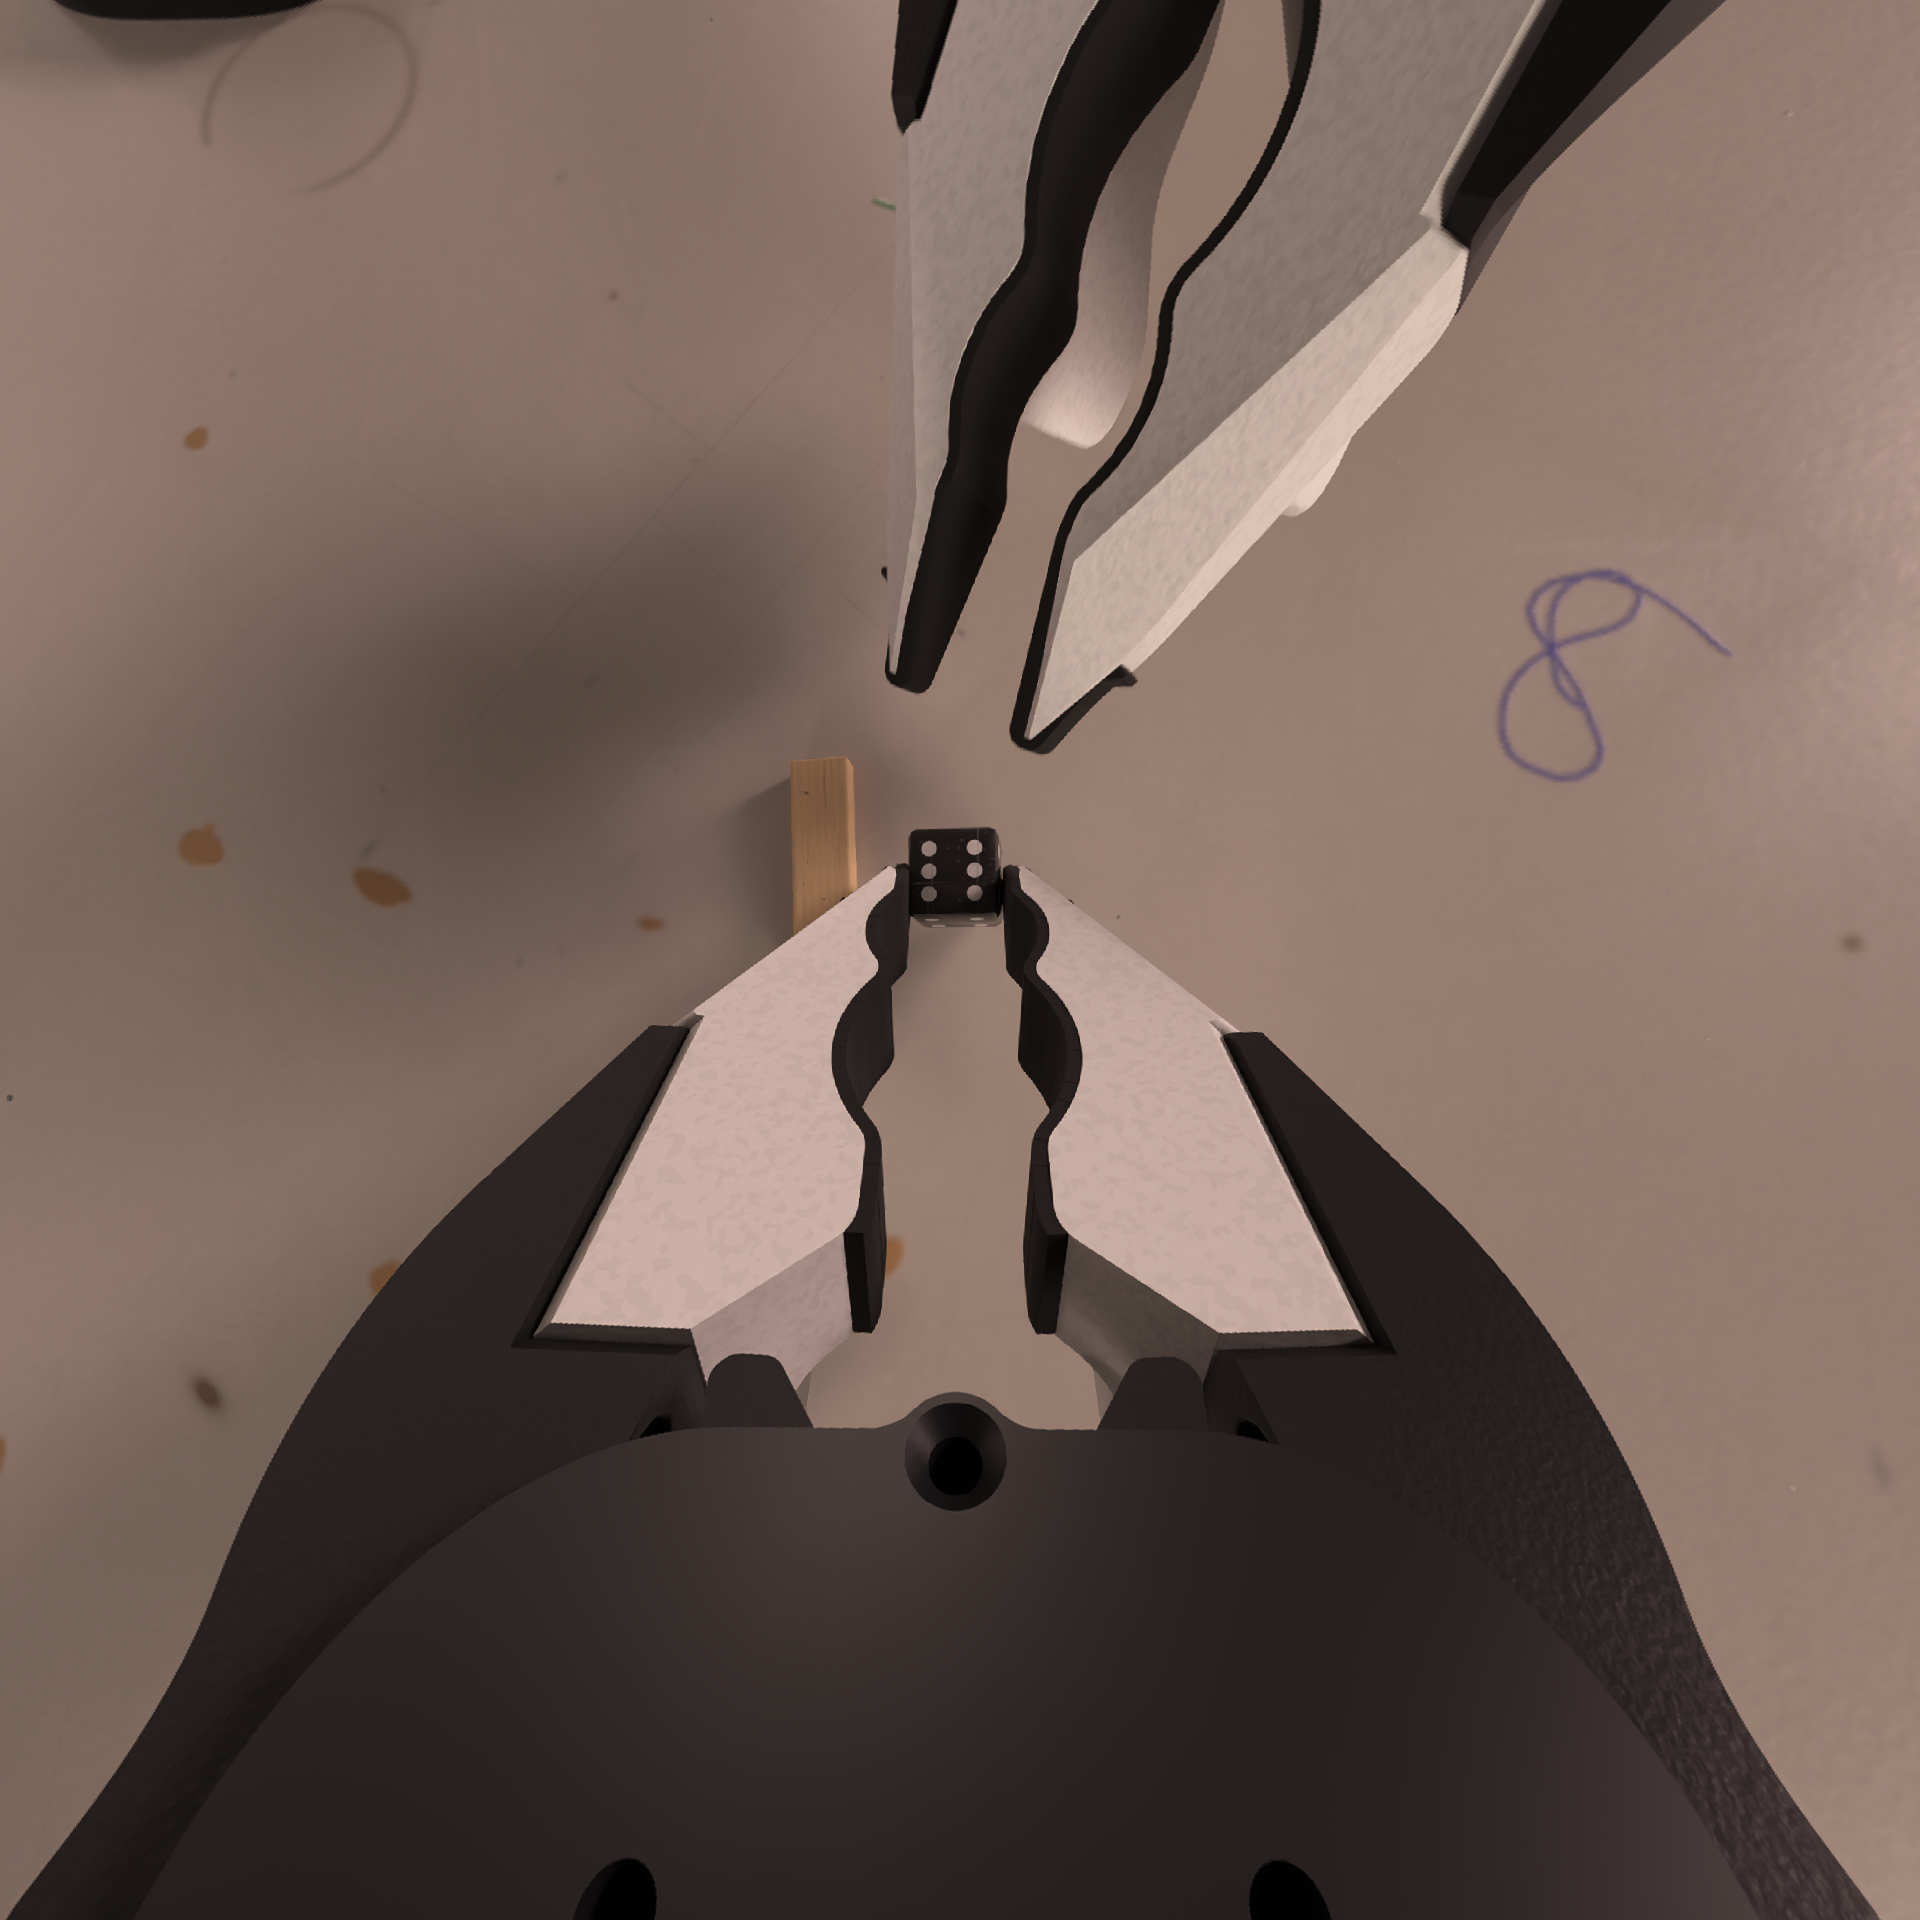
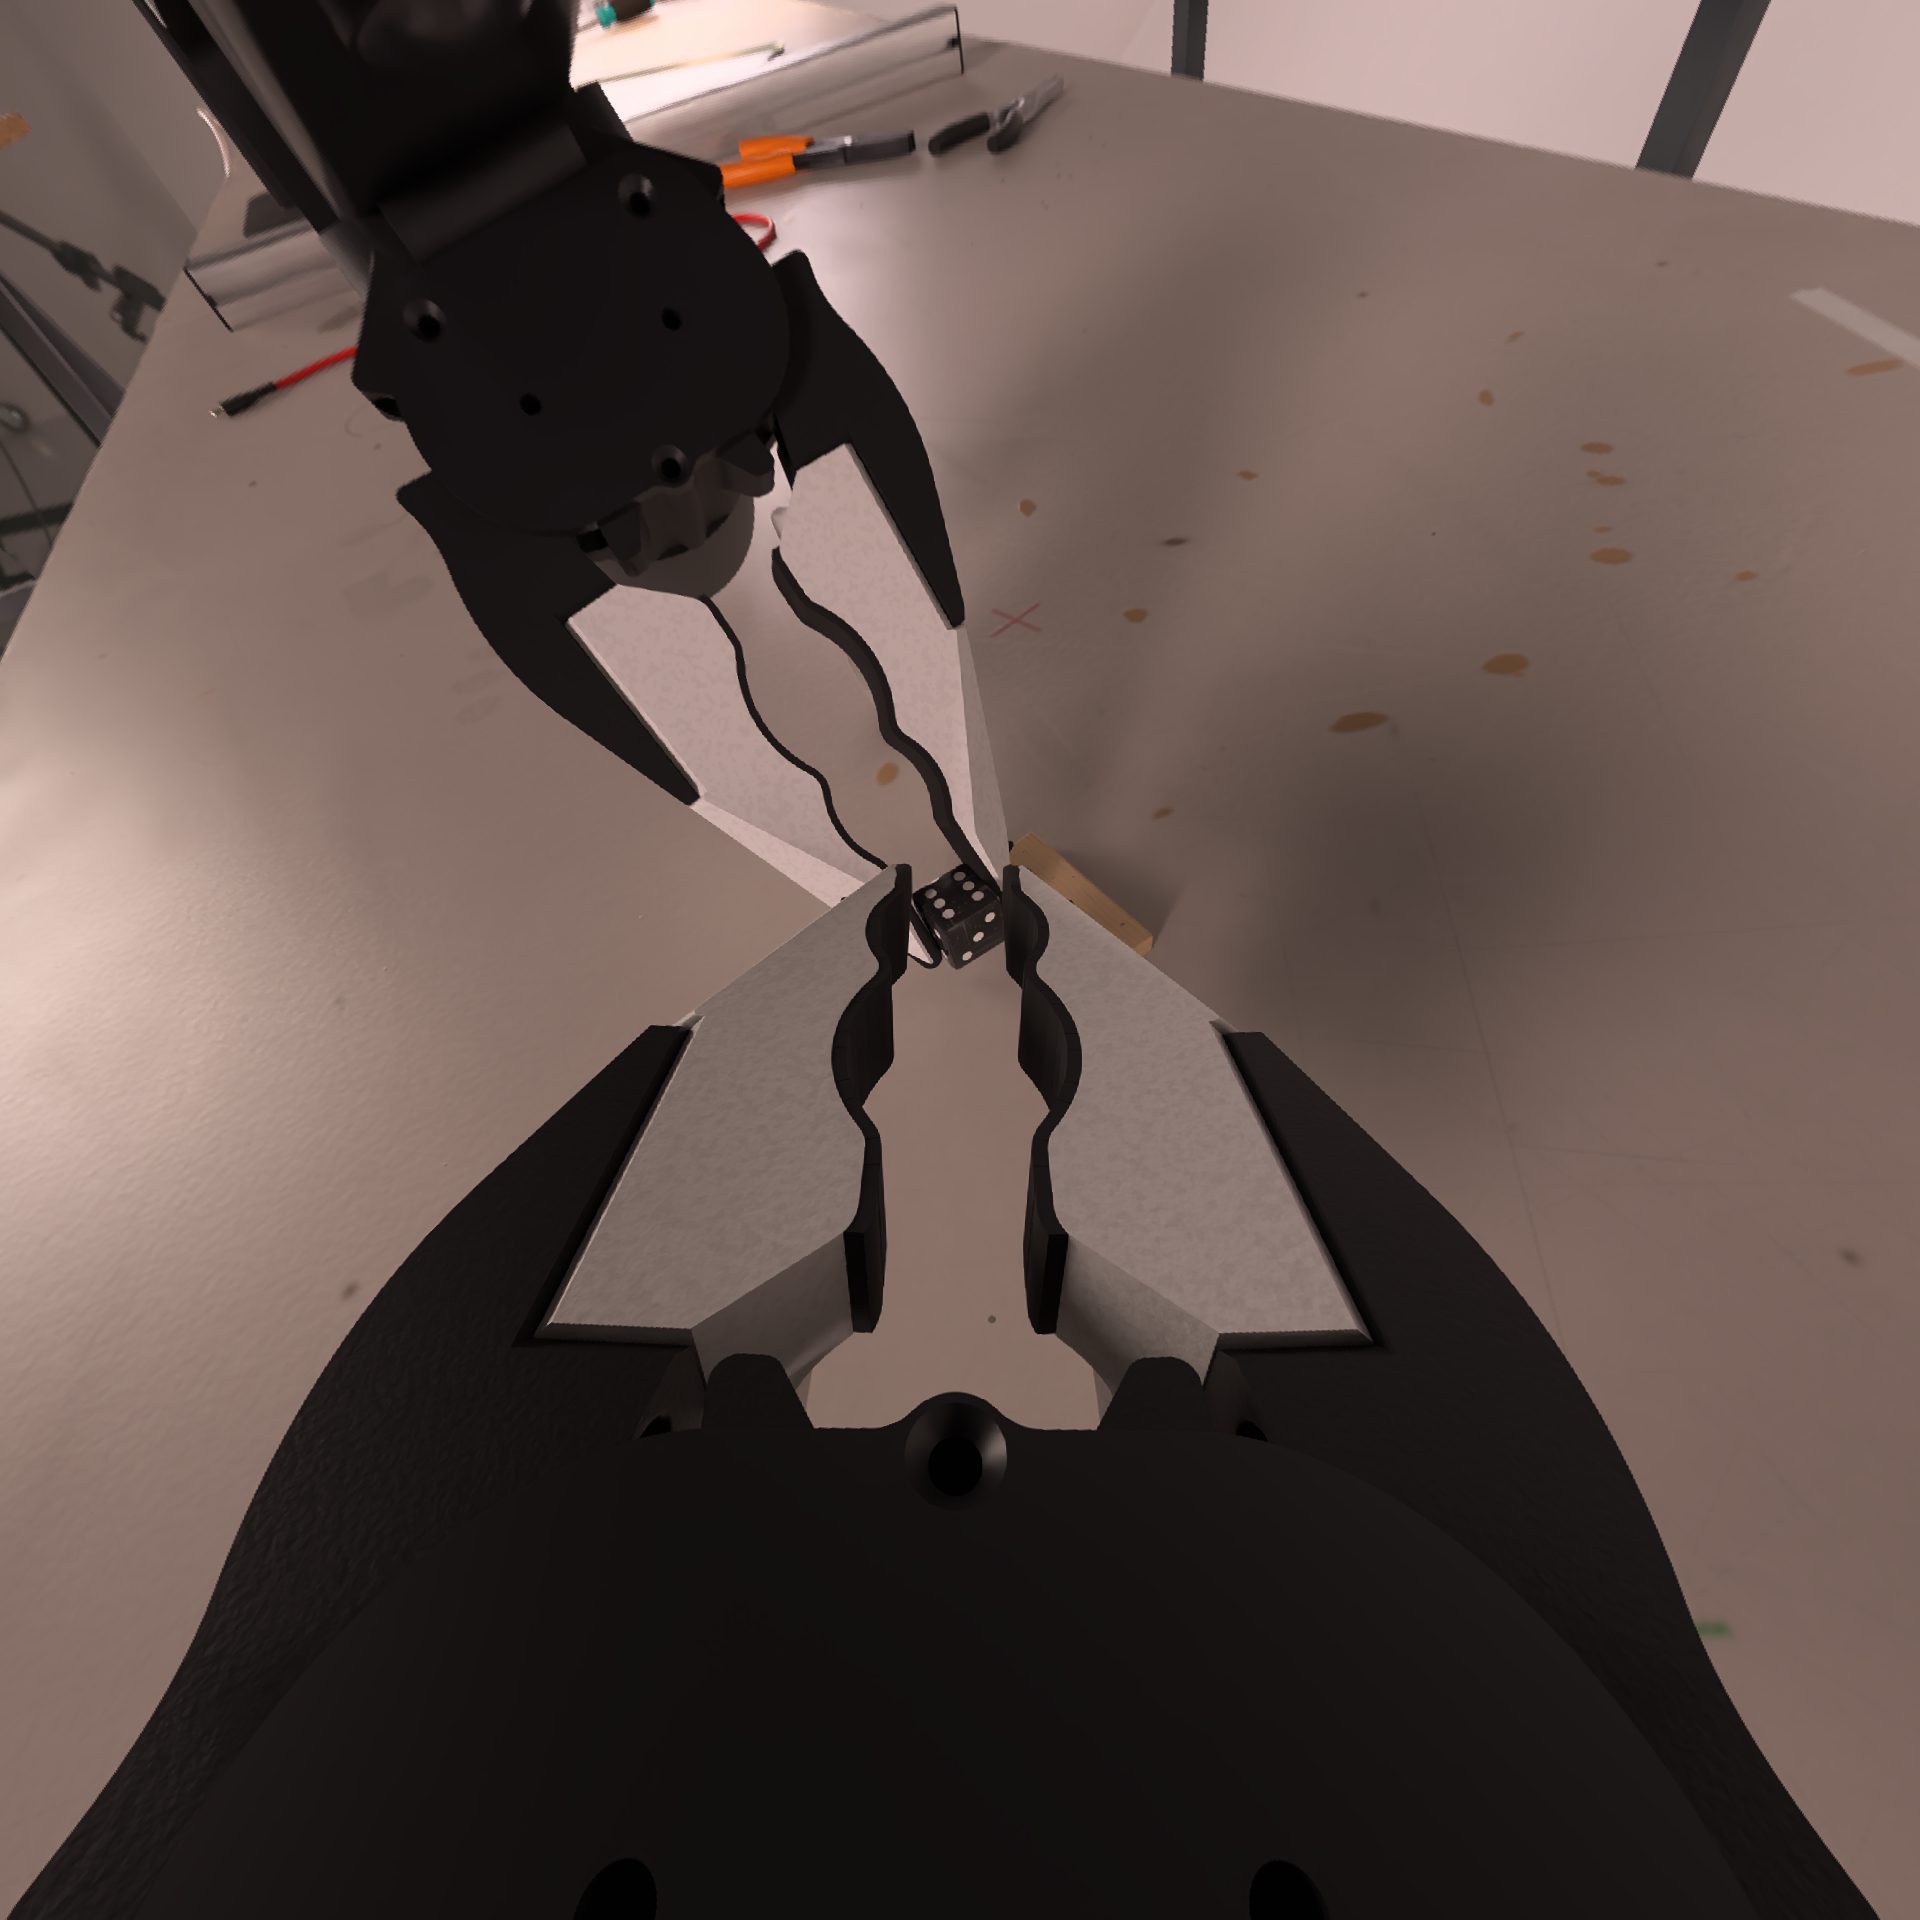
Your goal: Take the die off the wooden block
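A small black die [image 1: 953, 881] with white pips sits clamped between the tips of the left tongs [image 1: 953, 891], one fingertip pressed against each of its side faces, the six-pip face turned up. The wooden block [image 1: 823, 840], a pale upright-looking stick of timber, stands just left of the die in the left wrist view; the die appears clear of it, though whether it hangs above the beige surface [image 1: 416, 623] or rests on it cannot be told.

The right tongs [image 1: 971, 707] come in from the opposite side, their tips apart and gripping nothing, poised just beyond the die. Seen from the right wrist view, those same right tongs [image 2: 953, 894] flank the die [image 2: 958, 914] with a visible gap on either side, while the left tongs [image 2: 951, 868] reach down from the far side to meet it; the block [image 2: 1091, 894] lies just behind and to the right.

Farther off on the stained surface [image 2: 1455, 935], well away from the tongs: orange-handled pliers [image 2: 790, 161], dark hand tools [image 2: 997, 123], a red cable [image 2: 281, 382] and a metal rail [image 2: 281, 265]. A blue pen scribble [image 1: 1569, 675] marks the surface to the right in the left wrist view.
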